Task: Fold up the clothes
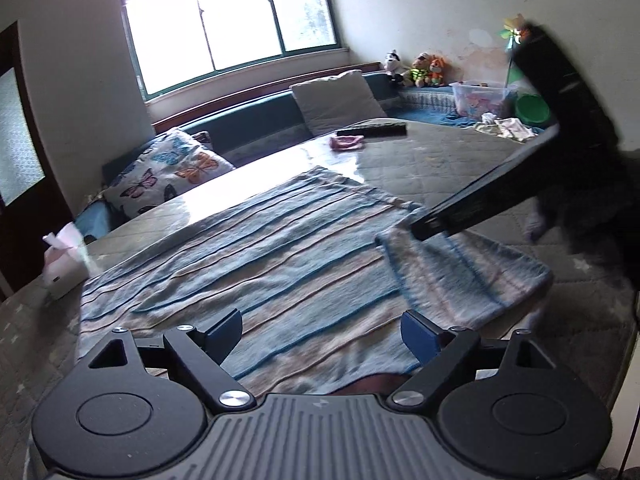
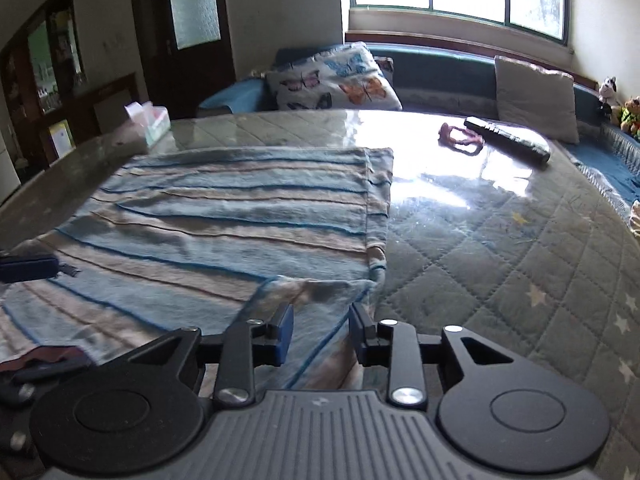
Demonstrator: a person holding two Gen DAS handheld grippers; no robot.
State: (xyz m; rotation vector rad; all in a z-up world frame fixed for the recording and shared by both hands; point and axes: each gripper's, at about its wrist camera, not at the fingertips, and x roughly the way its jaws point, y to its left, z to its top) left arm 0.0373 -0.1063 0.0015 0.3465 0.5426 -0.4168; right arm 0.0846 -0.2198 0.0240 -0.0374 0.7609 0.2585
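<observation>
A: Where does the cloth [image 1: 256, 248] lie?
B: Flat on the table [image 2: 500, 240], stripes running left to right. The left gripper [image 1: 322, 334] hangs wide open, empty, above the near hem.
A: And the right gripper [image 2: 320, 332]?
B: Half open astride the turned-up right corner, nearer that fold, not clamped.

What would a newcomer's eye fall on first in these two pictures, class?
First, the blue-and-tan striped towel spread across the quilted table cover, one corner flipped back by the right gripper. Next, the bright window behind, with a butterfly-print pillow below it on the bench.
</observation>
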